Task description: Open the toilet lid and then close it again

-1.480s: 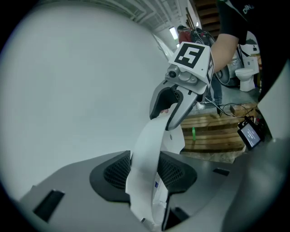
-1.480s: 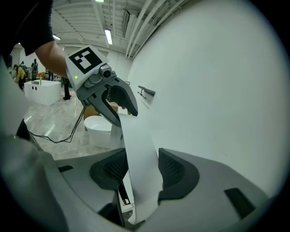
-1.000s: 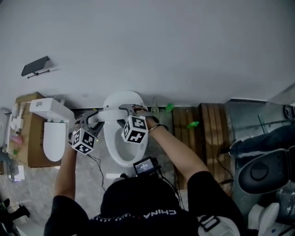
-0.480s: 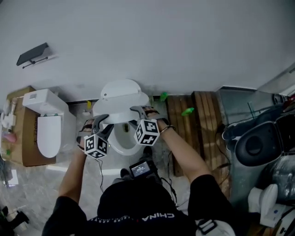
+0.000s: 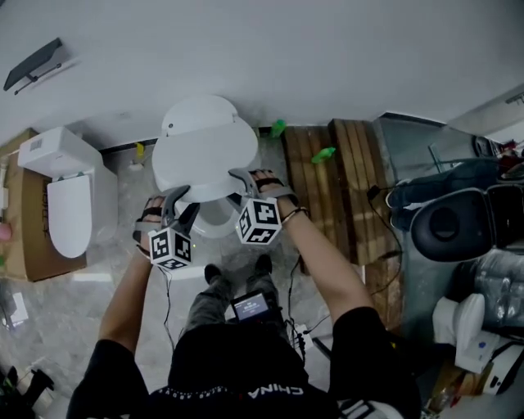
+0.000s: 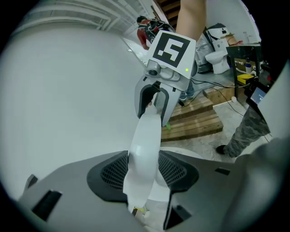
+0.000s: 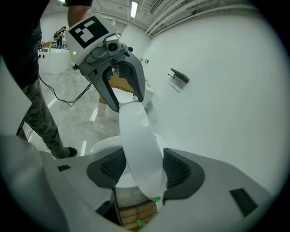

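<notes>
Pretty bright, even light everywhere, coming from ceiling strips far off in the right gripper view. Soft sheen on the lid, hardly any shadows. Both gripper views are heavy fisheye with black corners, and the nearest bits go blurry.

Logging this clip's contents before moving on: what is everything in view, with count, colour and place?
toilet lid: one, white, partly down over the bowl
toilet bowl: one, white, against the wall
second toilet: one, white, far left
cardboard box: one, brown, beside it
wall shelf: one, black, upper left
wooden pallet: one, brown, right of bowl
green items: two, at the pallet's far end
chair: one, black, far right
left gripper: grey, gripping lid rim
right gripper: grey, on lid rim, jaws just opening wider
</notes>
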Demonstrator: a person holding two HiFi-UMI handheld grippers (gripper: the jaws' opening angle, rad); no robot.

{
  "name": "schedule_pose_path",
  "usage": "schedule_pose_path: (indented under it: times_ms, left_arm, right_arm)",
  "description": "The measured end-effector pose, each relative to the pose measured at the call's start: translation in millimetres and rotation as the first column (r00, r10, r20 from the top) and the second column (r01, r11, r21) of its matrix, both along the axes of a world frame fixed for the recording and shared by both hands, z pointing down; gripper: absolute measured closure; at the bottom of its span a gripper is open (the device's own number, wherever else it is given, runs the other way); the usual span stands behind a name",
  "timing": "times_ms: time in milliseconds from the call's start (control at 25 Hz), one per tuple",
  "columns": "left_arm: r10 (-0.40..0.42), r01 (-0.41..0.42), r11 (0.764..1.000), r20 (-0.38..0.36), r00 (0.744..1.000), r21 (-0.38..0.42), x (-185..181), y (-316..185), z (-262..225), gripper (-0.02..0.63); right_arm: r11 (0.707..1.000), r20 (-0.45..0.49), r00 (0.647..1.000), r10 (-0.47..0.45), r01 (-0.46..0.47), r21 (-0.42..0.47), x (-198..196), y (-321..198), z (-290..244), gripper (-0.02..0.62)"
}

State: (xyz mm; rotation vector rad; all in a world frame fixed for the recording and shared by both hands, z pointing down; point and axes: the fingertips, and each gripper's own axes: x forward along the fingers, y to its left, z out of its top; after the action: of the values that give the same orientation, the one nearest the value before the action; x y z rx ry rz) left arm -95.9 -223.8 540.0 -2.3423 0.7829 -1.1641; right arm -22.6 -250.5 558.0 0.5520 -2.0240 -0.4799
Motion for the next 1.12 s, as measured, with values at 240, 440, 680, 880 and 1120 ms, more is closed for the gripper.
schedule_pose_path:
  times_ms: [240, 440, 680, 880, 1120]
  left_arm:
    - [-0.034, 0.034, 0.999, 0.033, 0.999, 0.004, 8, 28, 25, 0.407]
    - [-0.085, 0.088, 0.995, 0.070, 0.994, -0.038, 11, 63, 58, 0.399]
    - [-0.129, 0.134, 0.990, 0.087, 0.988, -0.047, 15, 84, 103, 0.394]
    - [-0.133, 0.132, 0.991, 0.065, 0.989, 0.020, 14, 97, 130, 0.390]
    - [-0.127, 0.126, 0.992, 0.021, 0.992, 0.021, 16, 114, 173, 0.392]
  right_arm:
    - [0.999, 0.022, 0.999, -0.040, 0.040, 0.008, 8, 30, 23, 0.341]
    - [0.995, 0.082, 0.993, -0.084, 0.087, -0.038, 8, 67, 51, 0.331]
    - [0.992, 0.090, 0.988, -0.127, 0.129, -0.015, 13, 89, 96, 0.328]
    - [0.992, 0.076, 0.989, -0.124, 0.124, 0.003, 10, 101, 122, 0.322]
    - [0.993, 0.030, 0.993, -0.115, 0.114, 0.023, 12, 117, 168, 0.318]
